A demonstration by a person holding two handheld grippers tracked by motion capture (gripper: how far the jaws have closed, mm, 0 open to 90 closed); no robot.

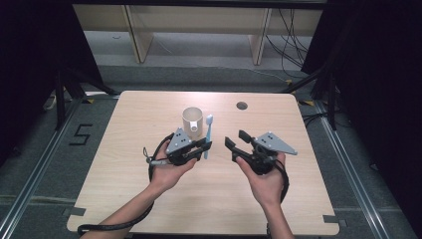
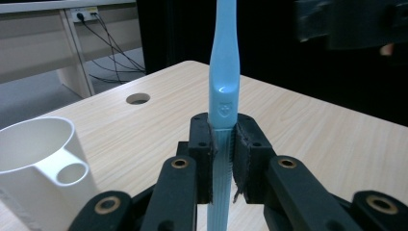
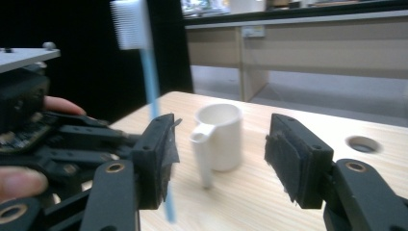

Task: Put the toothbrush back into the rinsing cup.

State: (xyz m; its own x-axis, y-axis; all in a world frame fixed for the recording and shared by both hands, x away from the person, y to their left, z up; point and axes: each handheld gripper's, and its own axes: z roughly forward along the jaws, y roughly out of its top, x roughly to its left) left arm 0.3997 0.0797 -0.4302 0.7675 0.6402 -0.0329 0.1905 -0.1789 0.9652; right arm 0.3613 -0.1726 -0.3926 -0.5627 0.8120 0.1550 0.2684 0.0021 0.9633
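I hold 2 grippers over the light wooden table. My left gripper squeezes a light blue toothbrush tight between its jaws. In the left gripper view, the toothbrush stands straight up, and the 2 black jaws press on its ribbed handle from both sides. In the high view, the brush end points away from me, and the white bristles are at the far tip. The toothbrush is lifted off the table, just beside a cream mug.

The mug stands upright on the table, near the middle. In the left gripper view, the mug is at the lower left, with its handle toward the camera.

My right gripper is wide open and holds nothing. In the right gripper view, its 2 jaws stand far apart, with the mug seen between them, and the toothbrush rises by the left jaw.

A round hole sits near the far edge of the table.
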